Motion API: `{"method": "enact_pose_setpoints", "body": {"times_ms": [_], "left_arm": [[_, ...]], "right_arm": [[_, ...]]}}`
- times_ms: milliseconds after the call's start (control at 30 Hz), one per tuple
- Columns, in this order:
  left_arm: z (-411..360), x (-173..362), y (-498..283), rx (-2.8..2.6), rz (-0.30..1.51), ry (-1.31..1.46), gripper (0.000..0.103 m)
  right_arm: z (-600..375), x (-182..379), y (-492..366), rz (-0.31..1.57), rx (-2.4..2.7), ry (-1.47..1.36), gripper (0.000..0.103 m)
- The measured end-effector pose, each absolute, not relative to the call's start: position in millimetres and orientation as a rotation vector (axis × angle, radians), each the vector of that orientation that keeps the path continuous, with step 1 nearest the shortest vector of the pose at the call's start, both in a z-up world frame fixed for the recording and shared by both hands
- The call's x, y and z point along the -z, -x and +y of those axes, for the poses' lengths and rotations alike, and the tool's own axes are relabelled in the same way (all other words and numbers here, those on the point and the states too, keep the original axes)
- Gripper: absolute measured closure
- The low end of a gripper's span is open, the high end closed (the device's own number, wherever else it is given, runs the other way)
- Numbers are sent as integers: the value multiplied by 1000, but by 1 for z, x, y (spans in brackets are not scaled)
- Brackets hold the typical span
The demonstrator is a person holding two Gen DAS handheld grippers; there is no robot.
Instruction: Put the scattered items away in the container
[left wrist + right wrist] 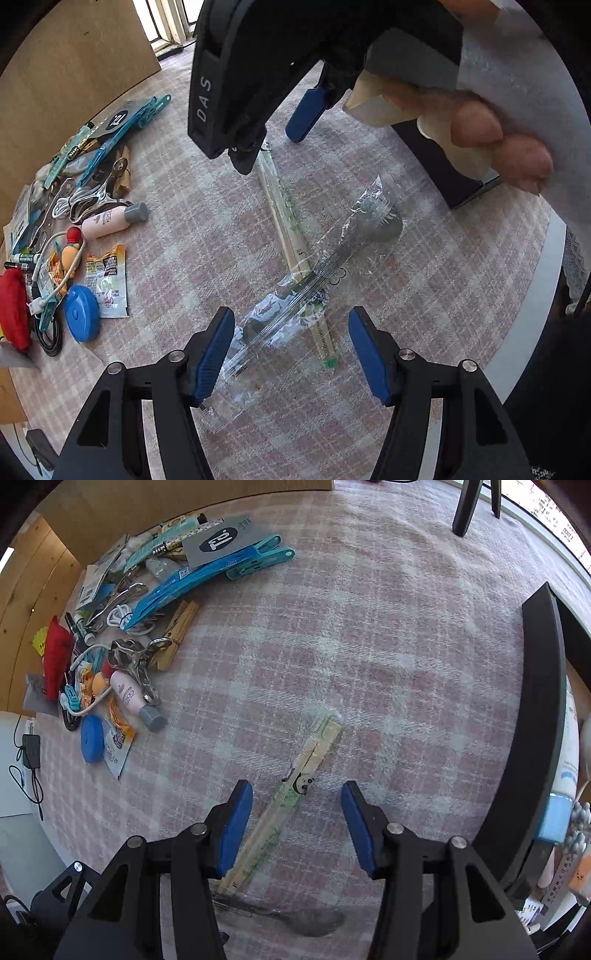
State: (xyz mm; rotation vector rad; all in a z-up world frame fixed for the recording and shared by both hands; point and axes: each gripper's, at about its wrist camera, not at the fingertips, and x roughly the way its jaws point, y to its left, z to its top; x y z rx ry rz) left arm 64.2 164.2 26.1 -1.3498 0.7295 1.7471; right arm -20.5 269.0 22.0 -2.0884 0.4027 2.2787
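Note:
A clear plastic packet (314, 280) holding a grey brush and thin wire brushes lies on the checked cloth, across a wrapped pair of chopsticks (284, 221). My left gripper (291, 354) is open just above the packet's near end, one pad on each side. My right gripper (297, 823) is open and empty over the panda-printed chopsticks (295, 794); it also shows in the left wrist view (273, 144), hovering above the chopsticks' far end. The black container (532, 746) stands at the right with items inside.
A heap of scattered items lies at the left: blue tape measure (82, 318), pink bottle (110, 221), red pouch (13, 306), metal clips, white cable, snack sachets, wooden pegs (177, 635). A cardboard panel (66, 62) stands behind. The table's edge (535, 314) curves at right.

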Motion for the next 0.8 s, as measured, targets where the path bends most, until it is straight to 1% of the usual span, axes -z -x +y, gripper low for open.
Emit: {"method": "enact_pose_setpoints", "body": {"times_ms": [67,100,233,267,300,333,367,400,467,500,533,567,600,700,800], "left_arm": [[165,-22,-61,-1738,718,1355,41],[164,-20,-60,-1731,704,1364,44],[160,-15,-63,-1714,675,1361,47],[159,-16,-65,-1712,671,1357,52],[158,-17,-65,-1717,669,1355,59],[157,-17,-66,-1724,670,1357,64],[155,-18,-65,-1731,666,1361,72],[153,-19,-65,-1731,652,1368,79],[148,-20,-65,-1728,612,1387,88],[145,-21,-67,-1731,597,1391,90],[143,-22,-69,-1736,586,1392,91],[140,-23,-71,-1742,573,1392,93],[137,-24,-74,-1747,556,1395,94],[127,-31,-82,-1768,507,1386,98],[119,-36,-89,-1795,472,1378,100]], "right_arm": [[264,-23,21,383,-2285,2091,56],[261,-23,20,358,-2294,2089,63],[248,-25,17,198,-2330,2062,72],[246,-26,17,168,-2337,2054,78],[244,-27,17,150,-2342,2047,83],[244,-27,17,146,-2347,2043,83],[244,-28,17,145,-2353,2041,84],[243,-28,17,144,-2359,2040,85],[244,-30,18,154,-2370,2037,86],[245,-31,18,165,-2375,2032,88],[247,-32,17,177,-2381,2027,90],[250,-34,17,196,-2386,2023,95],[255,-35,18,221,-2385,2026,102],[265,-34,20,312,-2381,2028,102],[272,-34,20,379,-2370,2029,102]]}}
